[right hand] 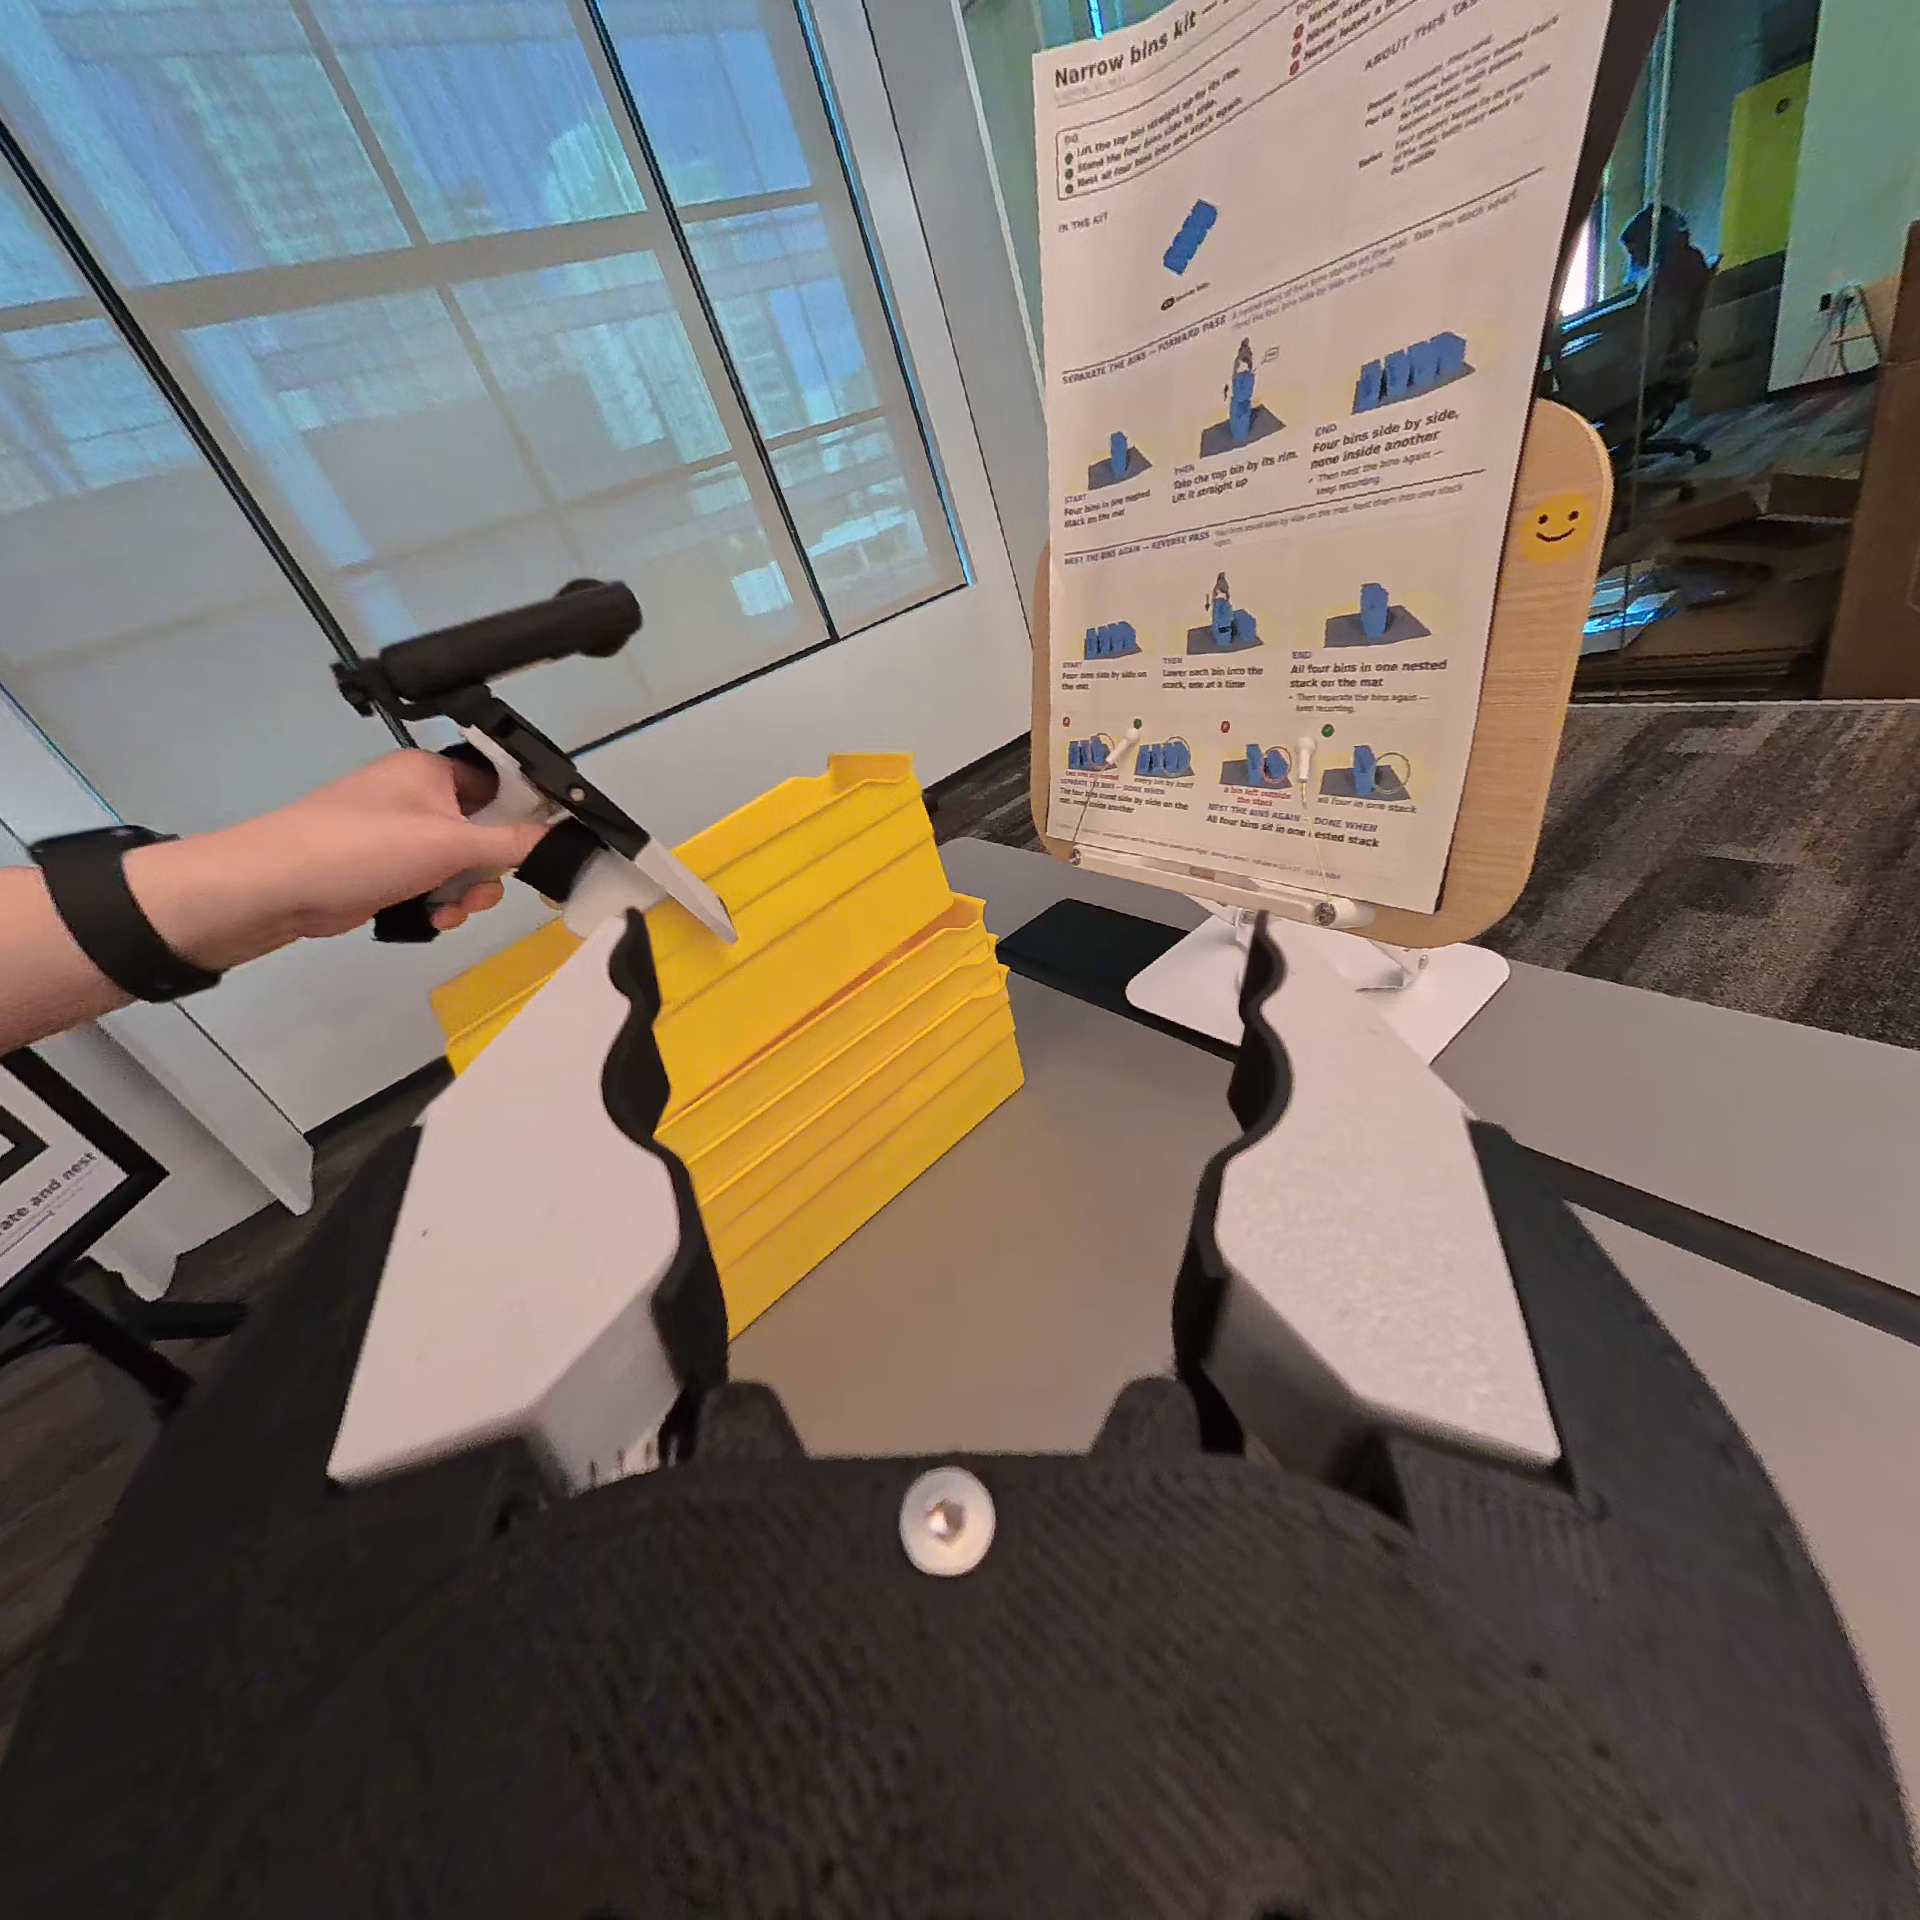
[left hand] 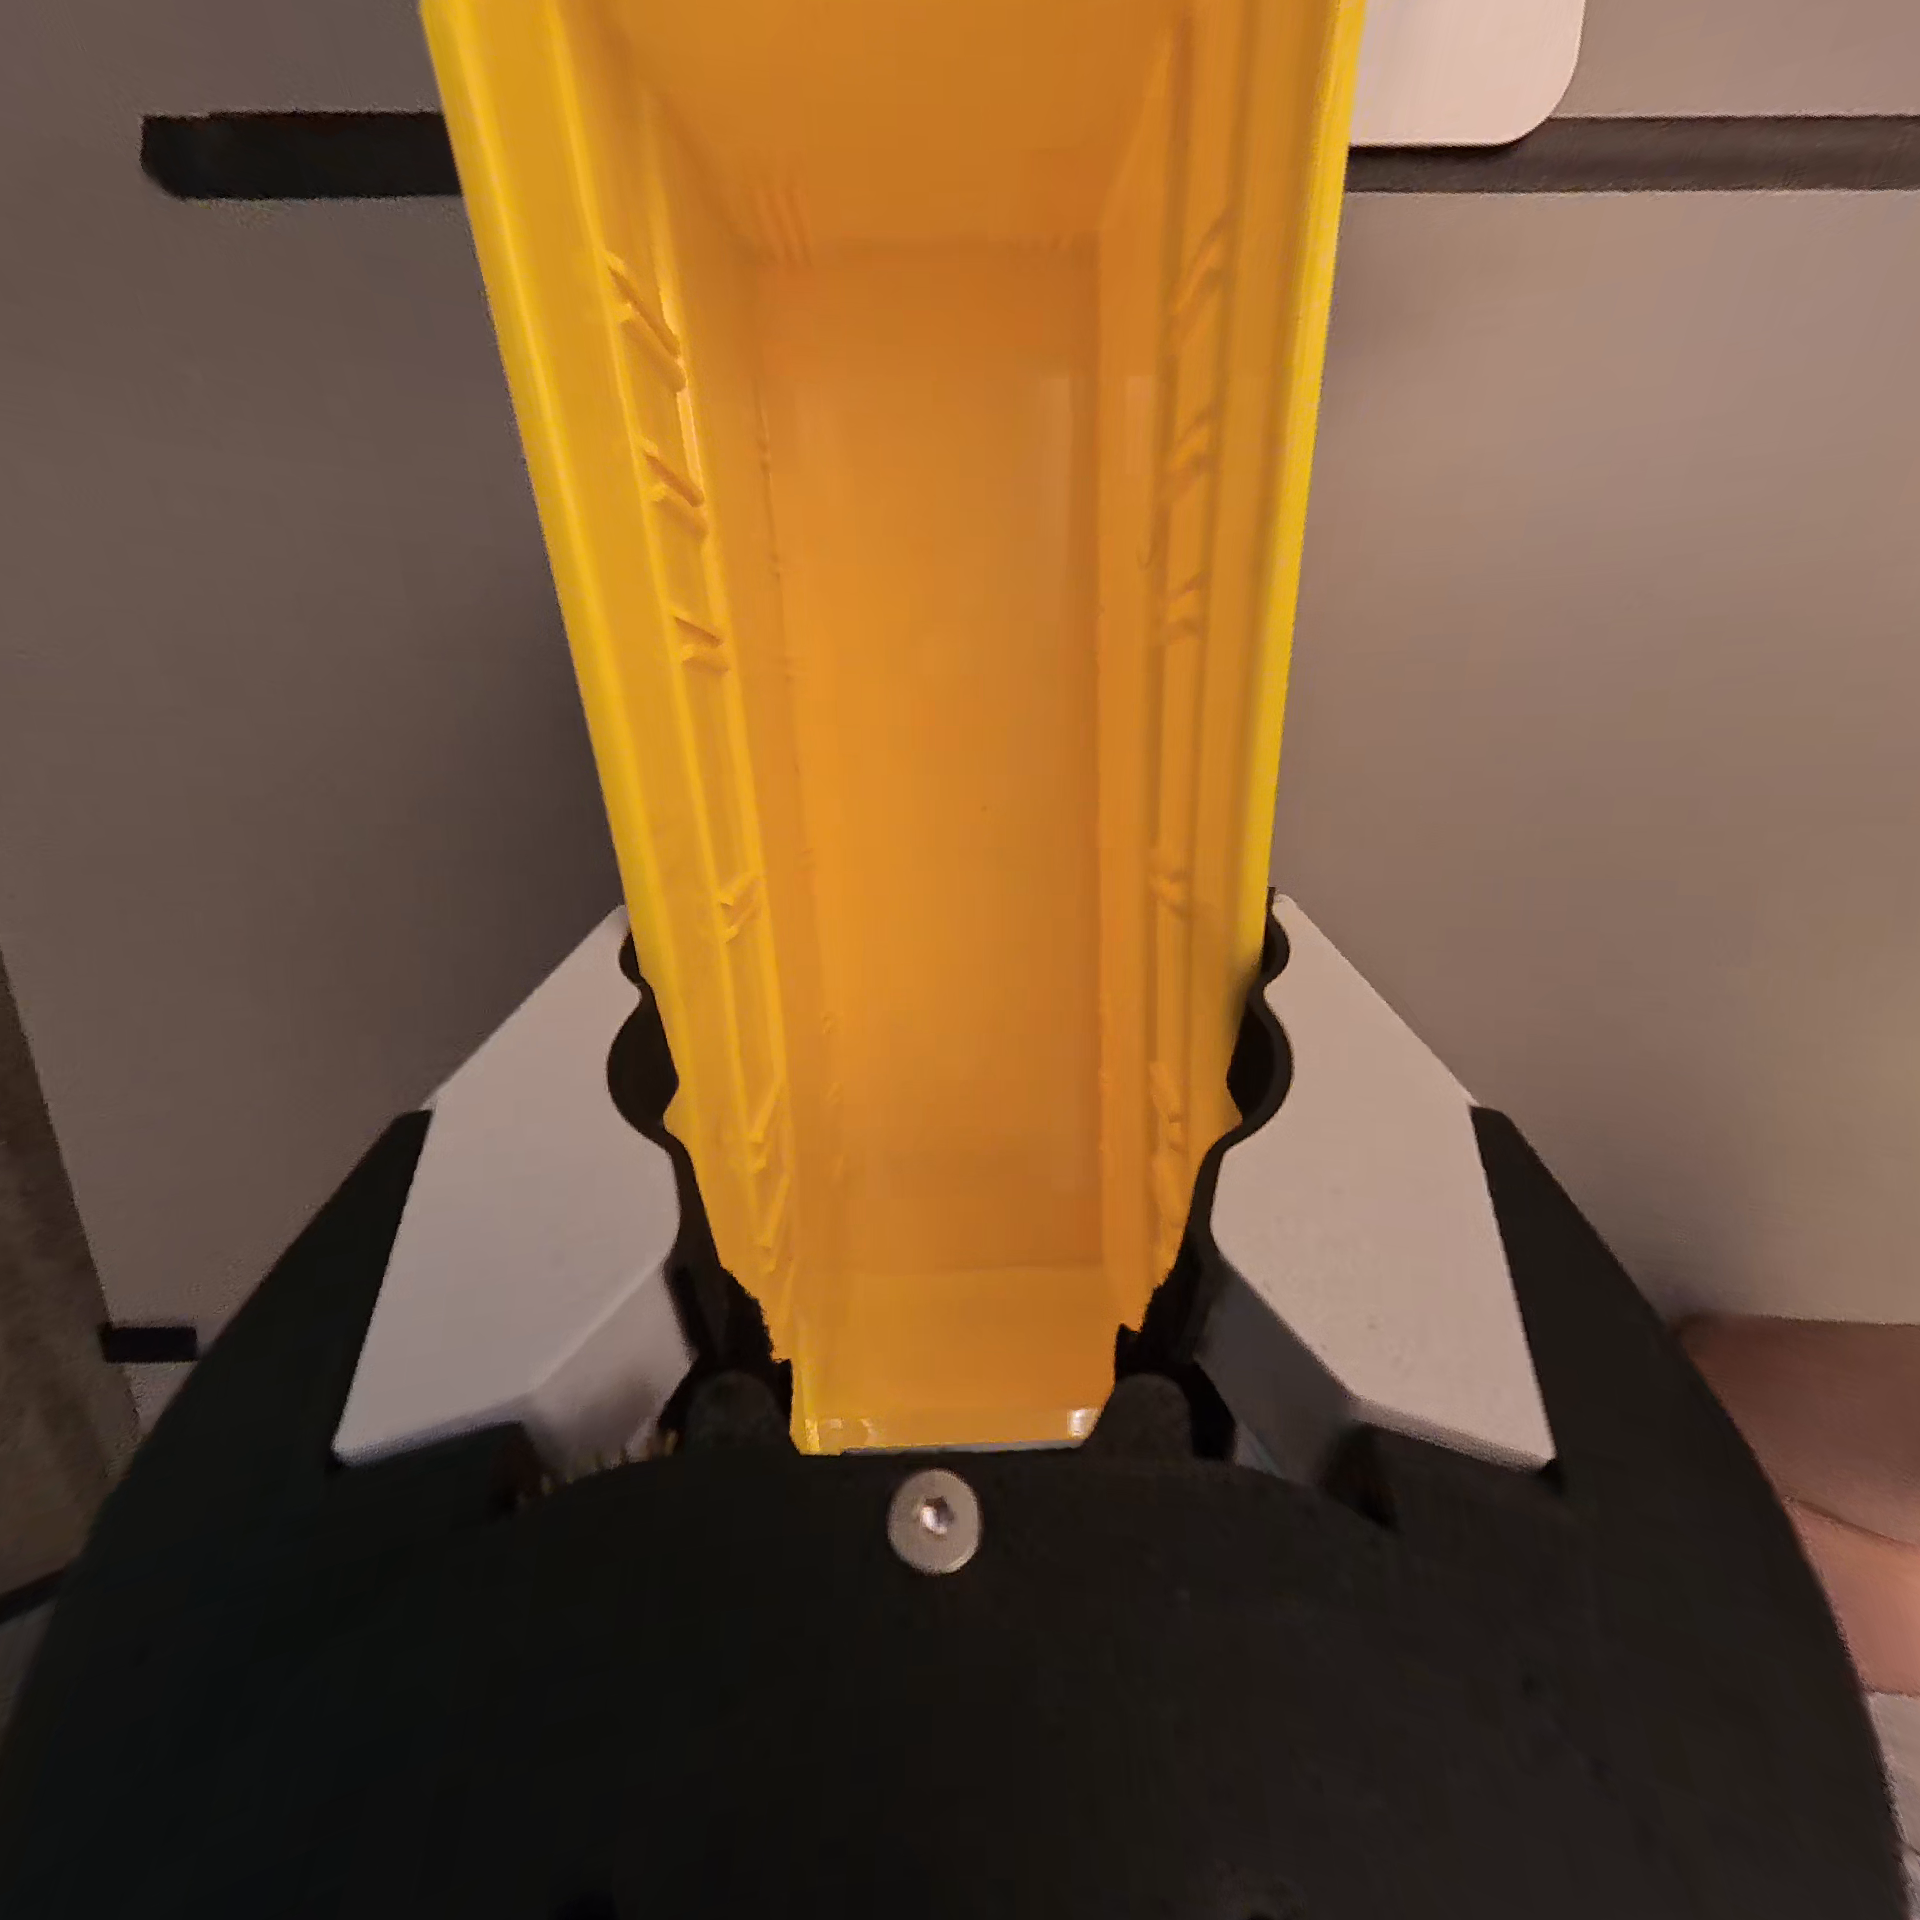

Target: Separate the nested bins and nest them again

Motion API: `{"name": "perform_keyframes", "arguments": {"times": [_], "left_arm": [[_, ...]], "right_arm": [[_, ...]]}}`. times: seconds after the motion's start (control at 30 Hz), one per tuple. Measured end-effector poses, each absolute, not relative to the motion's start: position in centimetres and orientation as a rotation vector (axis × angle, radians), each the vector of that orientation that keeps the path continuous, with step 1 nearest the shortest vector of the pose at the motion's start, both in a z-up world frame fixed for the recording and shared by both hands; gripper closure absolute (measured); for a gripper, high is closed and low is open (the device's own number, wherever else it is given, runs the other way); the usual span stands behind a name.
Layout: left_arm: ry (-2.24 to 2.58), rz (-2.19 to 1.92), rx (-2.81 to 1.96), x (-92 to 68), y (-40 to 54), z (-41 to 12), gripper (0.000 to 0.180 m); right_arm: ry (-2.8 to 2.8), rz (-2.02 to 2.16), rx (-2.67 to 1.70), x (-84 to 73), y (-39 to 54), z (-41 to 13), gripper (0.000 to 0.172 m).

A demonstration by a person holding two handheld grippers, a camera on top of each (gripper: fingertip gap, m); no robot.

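One yellow bin [left hand: 935, 727] within left hand-held gripper [left hand: 948, 997]

Your yellow bin [left hand: 935, 727] runs off top edge in left wrist view — far end unseen. Right gripper's finger [right hand: 540, 1195] hides stack's [right hand: 862, 1091] near end — bin count unclear.

White-fingered black hand-held gripper [right hand: 940, 1039]; black wristband [right hand: 114, 914].

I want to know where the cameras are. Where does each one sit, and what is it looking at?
Left wrist view: sits on the left gripper, looking into the top yellow bin gripped between its jaws.
Right wrist view: sits on the open, empty right gripper, facing the bin stack, instruction sheet and the person's left hand.
Shared: the top yellow bin and left gripper.
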State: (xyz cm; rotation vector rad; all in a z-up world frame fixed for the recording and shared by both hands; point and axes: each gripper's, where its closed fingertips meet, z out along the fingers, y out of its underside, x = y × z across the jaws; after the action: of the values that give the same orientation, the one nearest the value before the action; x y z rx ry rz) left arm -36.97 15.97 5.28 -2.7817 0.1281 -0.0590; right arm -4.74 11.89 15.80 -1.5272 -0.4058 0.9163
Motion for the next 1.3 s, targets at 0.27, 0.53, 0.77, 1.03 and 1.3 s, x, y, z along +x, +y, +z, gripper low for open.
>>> {"name": "perform_keyframes", "arguments": {"times": [0.27,0.53,0.77,1.03,1.3], "left_arm": [[0.135,-0.024,-2.813,-36.4,16.0,2.6,0.071],[0.15,-0.001,-2.747,-36.4,17.2,1.8,0.07],[0.121,-0.086,-2.836,-36.4,15.9,-0.7,0.048],[0.3,-0.148,-2.674,-37.2,15.8,3.1,0.052],[1.136,-0.316,-2.269,-35.6,5.0,4.6,0.085]], "right_arm": [[-0.377,0.923,-1.551,-3.8,12.1,15.3,0.061],[-0.384,0.922,-1.557,-4.0,12.1,15.2,0.061],[-0.413,0.901,-1.592,-5.1,12.3,14.6,0.061],[-0.443,0.866,-1.64,-6.4,12.9,13.5,0.061],[-0.439,0.839,-1.682,-6.8,13.9,12.5,0.062]]}}
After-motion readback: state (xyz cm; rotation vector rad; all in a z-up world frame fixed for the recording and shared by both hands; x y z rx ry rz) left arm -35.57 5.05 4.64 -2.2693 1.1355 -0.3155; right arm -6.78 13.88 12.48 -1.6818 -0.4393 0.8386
